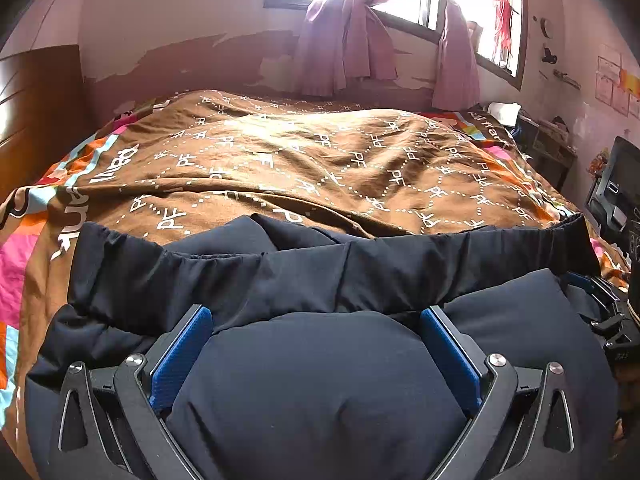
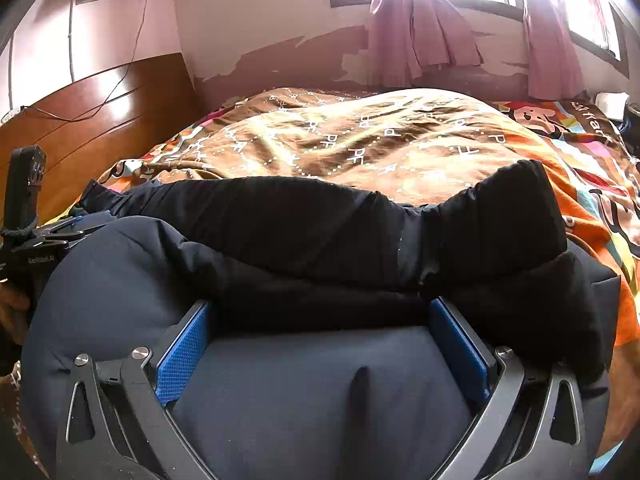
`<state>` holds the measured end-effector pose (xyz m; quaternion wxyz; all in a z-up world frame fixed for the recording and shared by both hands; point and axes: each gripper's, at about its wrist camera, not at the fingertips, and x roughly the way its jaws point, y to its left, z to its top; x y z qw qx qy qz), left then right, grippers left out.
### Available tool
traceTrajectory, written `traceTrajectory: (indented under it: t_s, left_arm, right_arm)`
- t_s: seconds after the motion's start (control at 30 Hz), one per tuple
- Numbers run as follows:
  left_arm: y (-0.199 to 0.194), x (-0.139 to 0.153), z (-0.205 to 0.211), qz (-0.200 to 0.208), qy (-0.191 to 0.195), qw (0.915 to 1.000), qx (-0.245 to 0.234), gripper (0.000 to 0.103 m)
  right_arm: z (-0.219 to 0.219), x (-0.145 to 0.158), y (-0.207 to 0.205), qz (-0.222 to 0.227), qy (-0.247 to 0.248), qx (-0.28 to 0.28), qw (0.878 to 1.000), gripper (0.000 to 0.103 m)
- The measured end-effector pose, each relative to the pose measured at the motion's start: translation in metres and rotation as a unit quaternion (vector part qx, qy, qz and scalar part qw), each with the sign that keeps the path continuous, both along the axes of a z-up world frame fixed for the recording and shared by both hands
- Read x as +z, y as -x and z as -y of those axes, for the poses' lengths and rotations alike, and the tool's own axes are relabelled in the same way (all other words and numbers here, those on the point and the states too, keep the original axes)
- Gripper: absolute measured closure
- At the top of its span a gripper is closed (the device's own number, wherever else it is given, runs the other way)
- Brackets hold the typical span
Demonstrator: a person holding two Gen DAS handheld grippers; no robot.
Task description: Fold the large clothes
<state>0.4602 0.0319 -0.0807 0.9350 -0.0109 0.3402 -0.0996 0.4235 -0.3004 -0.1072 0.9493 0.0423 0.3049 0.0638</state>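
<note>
Two grippers are both down on a big dark navy padded jacket [image 1: 320, 380] that's lying on the near edge of a bed, on top of a brown quilt [image 1: 320, 160] with a white "PF" diamond pattern and colourful cartoon borders. The left gripper [image 1: 316, 328] has its jaws spread wide with a puffy bulge of the jacket sitting between the blue pads [image 1: 182, 356], not really squeezed. The right gripper [image 2: 320, 320] is the same deal, jaws apart with flat jacket fabric filling the gap between them. A long sleeve [image 2: 280, 224] is laid across the body of the jacket from side to side, its cuff end bunched up off to the right. Pink curtains [image 1: 340, 48] are tied up at a bright window behind, and a wooden headboard [image 2: 92, 120] is on the left.
</note>
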Motion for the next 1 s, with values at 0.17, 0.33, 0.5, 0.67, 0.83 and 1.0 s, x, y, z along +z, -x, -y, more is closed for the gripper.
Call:
traceTrajectory:
  t_s: [0.17, 0.33, 0.5, 0.67, 0.83, 1.0]
  left_arm:
    - [0.002, 0.001, 0.000, 0.008, -0.001, 1.0000, -0.001, 0.000]
    - [0.009, 0.006, -0.004, 0.026, 0.004, 0.9996, -0.006, 0.000]
    - [0.016, 0.011, -0.005, 0.030, -0.004, 0.9995, -0.002, 0.000]
    - [0.037, 0.027, -0.017, 0.020, 0.013, 0.9997, -0.009, 0.000]
    - [0.067, 0.046, -0.054, 0.034, 0.019, 0.9991, 0.015, 0.000]
    - [0.080, 0.045, -0.108, 0.004, 0.036, 0.9980, 0.052, 0.000]
  right_arm:
    - [0.000, 0.002, 0.005, 0.011, 0.004, -0.003, 1.000, 0.001]
    - [0.000, 0.006, 0.022, 0.041, 0.008, -0.013, 0.999, 0.001]
    - [-0.003, 0.011, 0.043, 0.075, 0.038, -0.054, 0.995, 0.001]
    - [0.010, 0.024, 0.070, 0.092, 0.042, -0.109, 0.989, 0.001]
    - [0.044, 0.032, 0.097, 0.091, 0.009, -0.153, 0.984, 0.001]
    - [0.079, 0.016, 0.097, 0.046, -0.043, -0.163, 0.985, 0.001]
